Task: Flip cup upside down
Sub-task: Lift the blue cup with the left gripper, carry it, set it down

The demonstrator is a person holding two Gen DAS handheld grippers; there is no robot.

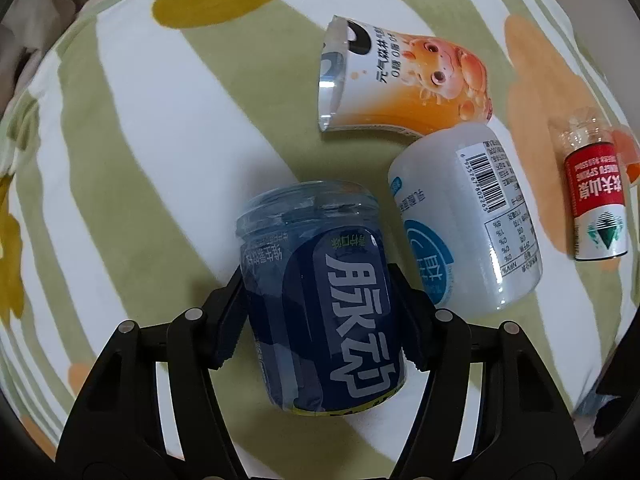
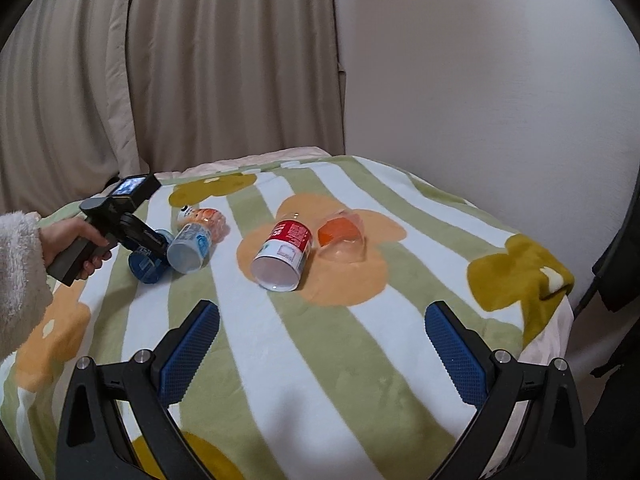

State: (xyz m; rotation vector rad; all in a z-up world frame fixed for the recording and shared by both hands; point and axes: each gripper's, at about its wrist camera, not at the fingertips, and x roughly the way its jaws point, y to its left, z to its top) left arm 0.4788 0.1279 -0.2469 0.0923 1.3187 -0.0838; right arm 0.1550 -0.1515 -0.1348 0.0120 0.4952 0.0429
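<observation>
A dark blue cup (image 1: 320, 296) cut from a bottle, with white Chinese lettering, lies on its side on the striped blanket (image 1: 132, 184). My left gripper (image 1: 318, 320) is shut on it, one finger on each side of its body. In the right wrist view the blue cup (image 2: 145, 262) shows at the left, under the hand-held left gripper. My right gripper (image 2: 320, 348) is open and empty above the blanket's near part, with blue pads (image 2: 188, 352).
Lying on their sides are an orange cartoon cup (image 1: 404, 84), a white cup with a barcode (image 1: 468, 216) touching the blue one's right, a red-and-white cup (image 1: 596, 204) (image 2: 282, 254) and a clear orange-tinted cup (image 2: 342, 240). Curtains and a wall stand behind the blanket.
</observation>
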